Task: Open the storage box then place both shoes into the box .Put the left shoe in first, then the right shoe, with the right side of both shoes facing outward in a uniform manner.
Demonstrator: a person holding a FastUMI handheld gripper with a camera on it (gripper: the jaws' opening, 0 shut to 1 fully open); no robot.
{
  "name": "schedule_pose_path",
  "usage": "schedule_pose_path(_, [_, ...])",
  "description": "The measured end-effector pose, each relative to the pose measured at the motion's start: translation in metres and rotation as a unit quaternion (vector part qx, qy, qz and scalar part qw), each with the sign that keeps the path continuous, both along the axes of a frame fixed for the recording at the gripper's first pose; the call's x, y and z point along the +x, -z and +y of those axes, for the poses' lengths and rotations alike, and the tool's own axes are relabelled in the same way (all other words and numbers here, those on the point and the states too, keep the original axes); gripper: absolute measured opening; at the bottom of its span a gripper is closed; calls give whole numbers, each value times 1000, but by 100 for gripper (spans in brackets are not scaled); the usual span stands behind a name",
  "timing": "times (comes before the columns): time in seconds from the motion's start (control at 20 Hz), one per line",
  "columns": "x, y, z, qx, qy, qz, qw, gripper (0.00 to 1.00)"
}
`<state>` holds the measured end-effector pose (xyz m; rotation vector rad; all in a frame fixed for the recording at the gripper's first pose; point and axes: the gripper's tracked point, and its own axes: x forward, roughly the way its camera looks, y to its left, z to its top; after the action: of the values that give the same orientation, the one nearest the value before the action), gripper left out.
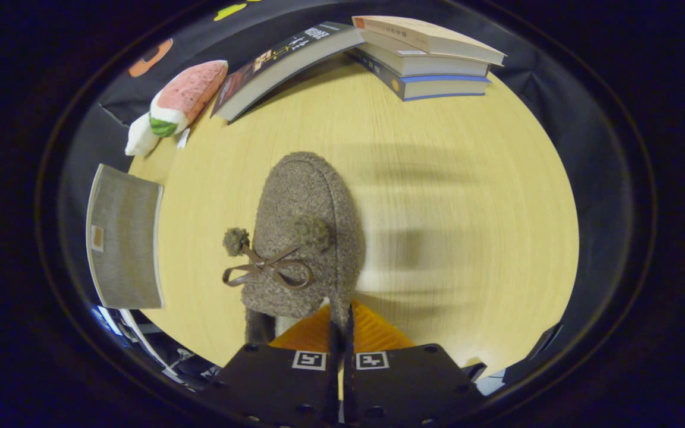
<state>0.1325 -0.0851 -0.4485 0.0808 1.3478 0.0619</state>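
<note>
Shoe: a brown fuzzy slipper (pixel 307 232) hangs toe-forward just ahead of the hand-held gripper, over the middle of the table; its rim at the heel runs in between the two fingers.
Table: a pale wood-grain table (pixel 467 196) spreads under everything, with soft blurred shadows lying on it to the right of the shoe.
Storage box: a grey fabric box (pixel 123 238) with a small tag on its face sits at the table's left edge, well apart from the shoe; from here I cannot tell whether it is open.
Books: a stack of three books (pixel 426 56) lies at the far side of the table, beyond the shoe, the bottom one with a blue cover.
Leaning book: one dark-covered book (pixel 286 62) rests tilted against the left side of that stack.
Plush toy: a soft toy shaped like a watermelon slice (pixel 179 104) lies at the far left corner, just beside the leaning book, with a small white tag near it.
Hand-held gripper: the fingers (pixel 342 336) are drawn together to a very narrow gap and pinch the rim of the shoe's opening at the heel; an orange ribbed part shows just behind them.
Bow: a thin brown ribbon bow (pixel 268 270) sits on top of the shoe, toward its left side.
Pompoms: two small fuzzy balls (pixel 236 241) end the ribbon, one sticking out past the shoe's left edge, the other resting on the upper.
</note>
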Motion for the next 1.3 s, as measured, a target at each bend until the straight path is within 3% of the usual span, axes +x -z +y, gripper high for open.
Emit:
schedule_pose_path(0.1, [-1,-2,-1,-16,-2,5,1000,4])
schedule_pose_path(0.3, [-6,-19,-3,-14,33,-13,999,0])
schedule_pose_path(0.5, [-19,-70,22,20,51,-21,998,0])
schedule_pose_path(0.75, [-19,-145,93,38,25,-76,996,0])
schedule_pose_path(1.0, [-26,-196,189,43,-31,-104,993,0])
schedule_pose_path(1.3, [-35,-216,301,64,-65,-94,991,0])
